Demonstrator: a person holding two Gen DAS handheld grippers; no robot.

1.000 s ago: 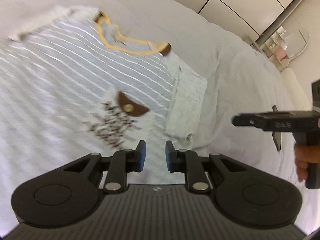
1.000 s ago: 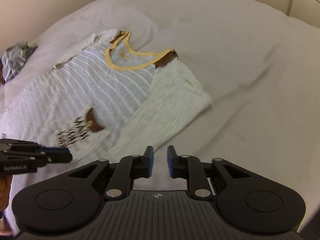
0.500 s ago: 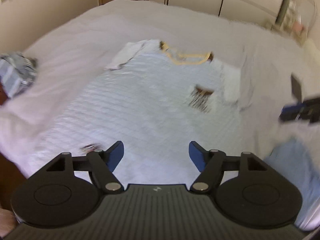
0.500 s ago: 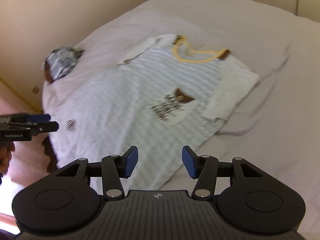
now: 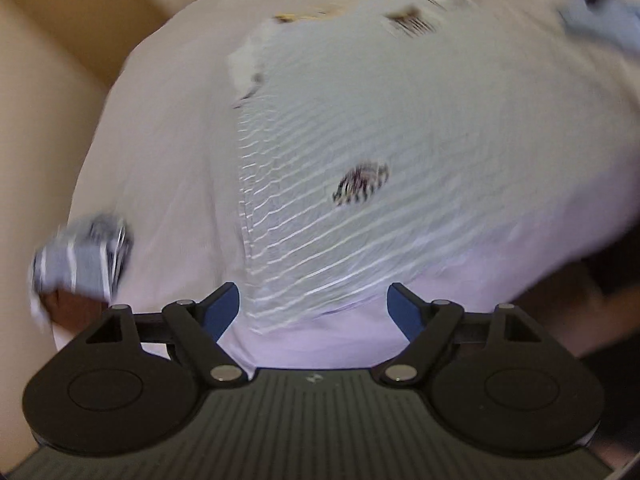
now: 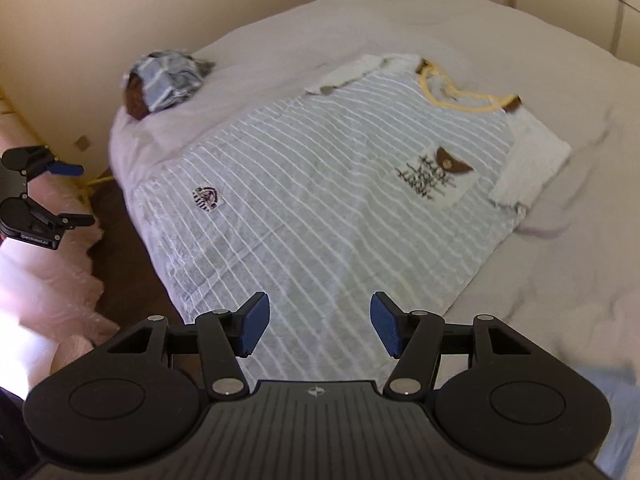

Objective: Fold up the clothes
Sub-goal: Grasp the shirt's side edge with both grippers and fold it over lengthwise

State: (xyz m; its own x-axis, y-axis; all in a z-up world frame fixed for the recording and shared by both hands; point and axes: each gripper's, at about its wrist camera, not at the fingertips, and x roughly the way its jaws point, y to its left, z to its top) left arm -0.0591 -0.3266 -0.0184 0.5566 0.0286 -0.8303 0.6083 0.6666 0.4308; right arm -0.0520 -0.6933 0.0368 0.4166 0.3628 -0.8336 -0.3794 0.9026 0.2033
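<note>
Garment: a grey striped T-shirt (image 6: 332, 184) with a yellow neckline (image 6: 460, 100) is lying spread flat, chest side up, across the bed (image 6: 560, 280), its hem reaching the near edge.
Sleeves: both are looking tucked in along the body; the rest is unfolded.
Left gripper (image 5: 312, 308): jaws are opening, nothing between them; it is hanging over the hem by the bed's corner.
Right gripper (image 6: 316, 328): jaws are opening too, empty, poised above the hem.
Progress: early, I judge; the lengthwise fold from hem to collar is not yet begun.
Elsewhere: a bundled striped cloth (image 6: 168, 76) is sitting at the bed's far corner.
</note>
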